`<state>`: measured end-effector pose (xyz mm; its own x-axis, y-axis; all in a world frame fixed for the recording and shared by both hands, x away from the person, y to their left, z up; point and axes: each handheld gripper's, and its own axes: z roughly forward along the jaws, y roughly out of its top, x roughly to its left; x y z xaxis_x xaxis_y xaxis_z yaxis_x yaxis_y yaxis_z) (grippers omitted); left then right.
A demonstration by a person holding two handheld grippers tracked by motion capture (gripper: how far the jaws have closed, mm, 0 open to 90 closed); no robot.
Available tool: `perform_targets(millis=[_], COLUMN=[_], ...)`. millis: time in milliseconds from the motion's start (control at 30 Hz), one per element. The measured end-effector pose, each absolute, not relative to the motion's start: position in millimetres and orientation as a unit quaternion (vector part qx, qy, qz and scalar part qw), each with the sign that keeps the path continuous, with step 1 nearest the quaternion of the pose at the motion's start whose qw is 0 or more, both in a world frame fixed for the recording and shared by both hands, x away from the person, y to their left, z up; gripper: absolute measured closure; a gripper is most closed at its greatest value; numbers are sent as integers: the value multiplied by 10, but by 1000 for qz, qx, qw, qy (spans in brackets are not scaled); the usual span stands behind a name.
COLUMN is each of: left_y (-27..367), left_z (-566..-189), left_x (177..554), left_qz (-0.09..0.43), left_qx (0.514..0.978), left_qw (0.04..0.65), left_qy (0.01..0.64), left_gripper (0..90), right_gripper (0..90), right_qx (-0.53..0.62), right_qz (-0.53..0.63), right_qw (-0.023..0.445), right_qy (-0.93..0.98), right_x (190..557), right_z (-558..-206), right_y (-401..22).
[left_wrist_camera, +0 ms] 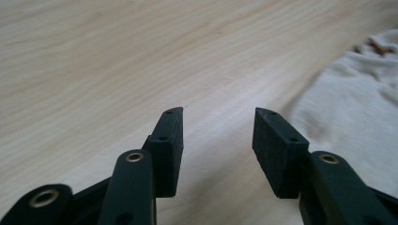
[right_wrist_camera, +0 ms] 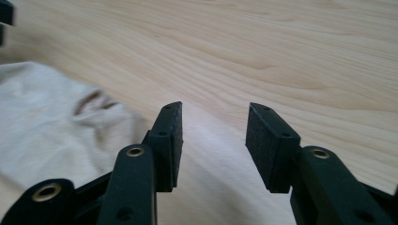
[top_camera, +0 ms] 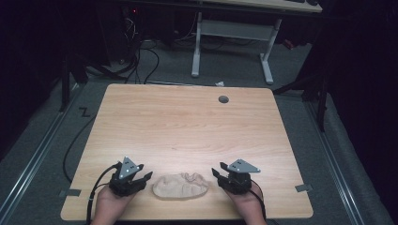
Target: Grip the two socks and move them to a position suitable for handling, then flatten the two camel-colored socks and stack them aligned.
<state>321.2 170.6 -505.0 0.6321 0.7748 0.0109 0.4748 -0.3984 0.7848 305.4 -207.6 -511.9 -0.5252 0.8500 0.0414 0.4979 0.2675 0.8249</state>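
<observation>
both hand-held grippers (top_camera: 141, 176) (top_camera: 220, 172) low, jaws apart, flanking cloth (top_camera: 180, 186).

We find no readable text, label, brand, number or sign in any view. The wooden table (top_camera: 187, 122) carries only grain, and the beige cloth (top_camera: 180, 186) between the two sets of jaws is unmarked. The black jaws bear plain screws, no lettering. A dark zigzag mark on the floor (top_camera: 84, 112) reads as no clear character.
</observation>
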Motion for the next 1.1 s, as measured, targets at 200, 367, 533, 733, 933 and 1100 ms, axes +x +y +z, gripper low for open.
perform_targets(millis=[200,367,533,733,933,1100], left_y=[2033,2211,2353,2304,2153,2102], left_z=[-5013,-5011,-5049,-5030,-5033,-5045], left_x=[3376,3450,3510,3503,3484,3466], left_qz=[207,223,222,225,234,223], left_qx=[783,767,755,761,779,786], left_qw=[401,394,382,378,371,372], left_qy=[429,455,484,477,448,441], left_gripper=[506,500,490,482,472,464], right_gripper=[544,537,529,521,516,512], right_qx=[470,503,518,521,515,515], right_qz=[413,401,378,371,368,366], right_qw=[249,267,279,286,279,280], right_qy=[739,718,714,713,722,722], right_x=[3119,3201,3307,3304,3244,3279], right_z=[-5121,-5143,-5166,-5169,-5208,-5198], right_y=[-2388,-2655,-2823,-2903,-2876,-2849])
